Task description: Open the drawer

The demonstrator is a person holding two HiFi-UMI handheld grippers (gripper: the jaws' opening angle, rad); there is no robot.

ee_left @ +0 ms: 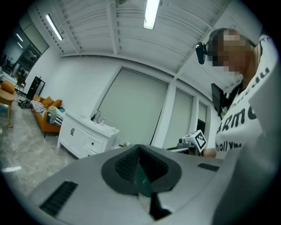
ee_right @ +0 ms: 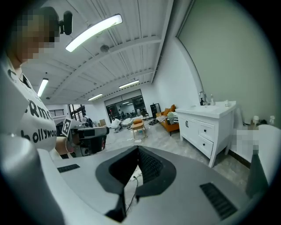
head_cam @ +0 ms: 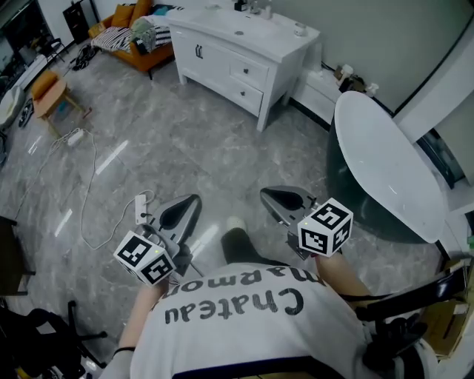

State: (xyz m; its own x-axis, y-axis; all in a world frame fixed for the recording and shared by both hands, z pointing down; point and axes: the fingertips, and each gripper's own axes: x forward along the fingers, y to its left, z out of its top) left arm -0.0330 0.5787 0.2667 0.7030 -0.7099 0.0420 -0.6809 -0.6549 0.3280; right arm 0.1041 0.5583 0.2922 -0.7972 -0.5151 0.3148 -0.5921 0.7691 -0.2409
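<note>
We are at the approach step, with left claw [head_cam: 181, 211] and right claw [head_cam: 285, 198] both pressed together, empty, well apart from the cabinet's [head_cam: 211, 46] drawer [head_cam: 248, 72]. Next we need to get closer.

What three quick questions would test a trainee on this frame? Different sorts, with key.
1. True or false: every one of the drawers on the white cabinet is shut.
2. The right gripper holds: A a handle, B nothing, C a cable.
3. Fill in: in the head view, the orange sofa stands to the cabinet's ____.
Key: 1 true; 2 B; 3 left.
</note>
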